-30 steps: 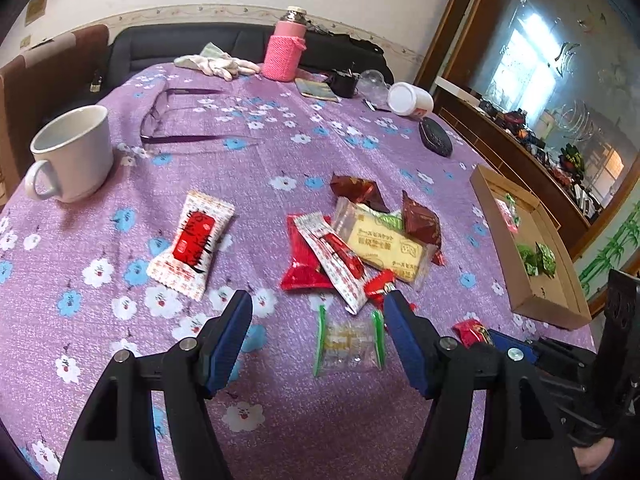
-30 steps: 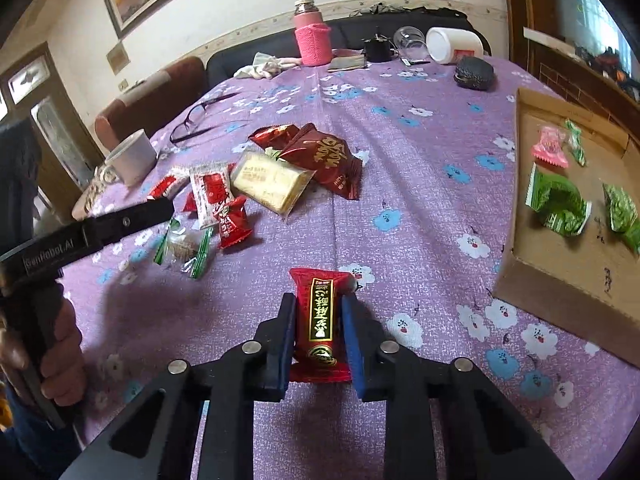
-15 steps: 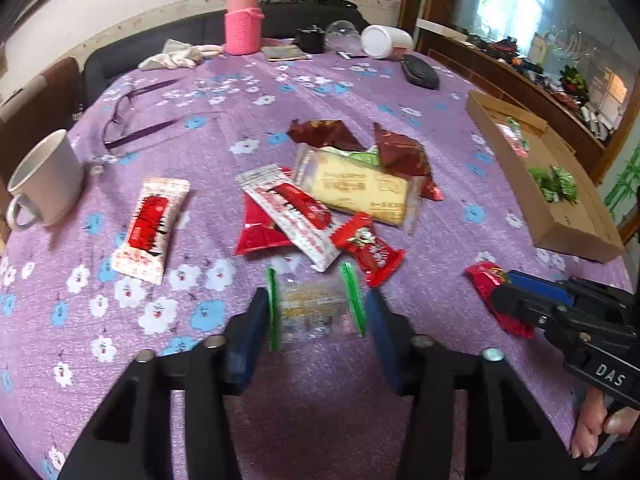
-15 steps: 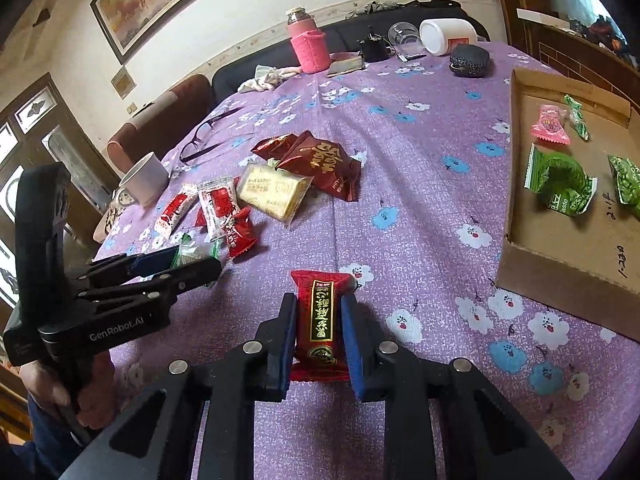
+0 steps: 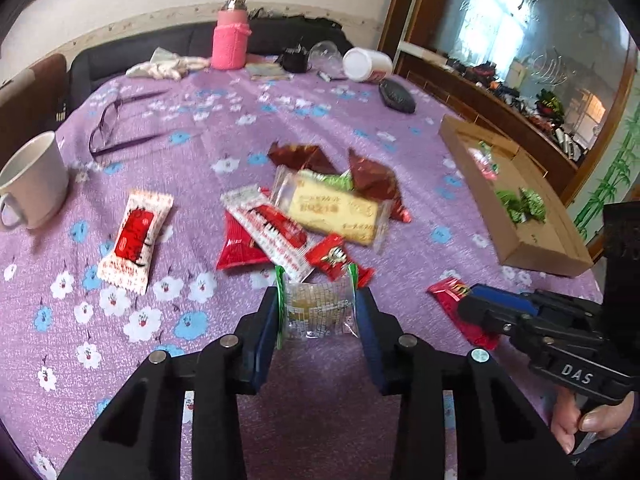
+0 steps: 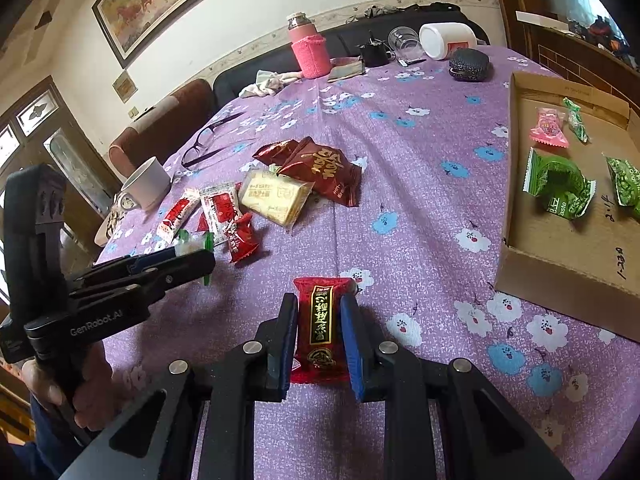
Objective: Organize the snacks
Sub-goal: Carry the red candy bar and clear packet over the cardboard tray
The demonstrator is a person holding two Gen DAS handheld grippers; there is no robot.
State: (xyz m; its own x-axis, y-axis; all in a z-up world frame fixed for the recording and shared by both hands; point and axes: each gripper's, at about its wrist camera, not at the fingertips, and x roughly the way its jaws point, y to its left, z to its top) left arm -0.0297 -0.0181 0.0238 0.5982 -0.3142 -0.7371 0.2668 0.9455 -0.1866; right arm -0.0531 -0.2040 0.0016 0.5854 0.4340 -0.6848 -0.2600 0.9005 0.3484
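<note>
A clear snack packet with green ends (image 5: 318, 312) lies on the purple flowered tablecloth, between the blue pads of my left gripper (image 5: 316, 304). The jaws are closing, and the packet's ends bend up against both pads. In the right wrist view the left gripper (image 6: 192, 256) shows at the left with that packet (image 6: 192, 242) at its tip. My right gripper (image 6: 319, 304) is shut on a red packet with a black and gold label (image 6: 322, 320), low over the cloth. A loose pile of snacks (image 5: 332, 208) lies just beyond. A cardboard tray (image 6: 560, 276) at the right holds green and pink packets.
A white mug (image 5: 34, 180) stands at the left edge and glasses (image 5: 116, 124) lie behind it. A red and white packet (image 5: 134, 240) lies apart from the pile. A pink bottle (image 5: 229, 40), a white jar (image 5: 366, 65) and a dark pouch (image 5: 396, 96) stand at the far side.
My left gripper moved forward over the clear packet and its jaws came in from wide apart to against the packet's ends. The right gripper kept still, holding the red packet.
</note>
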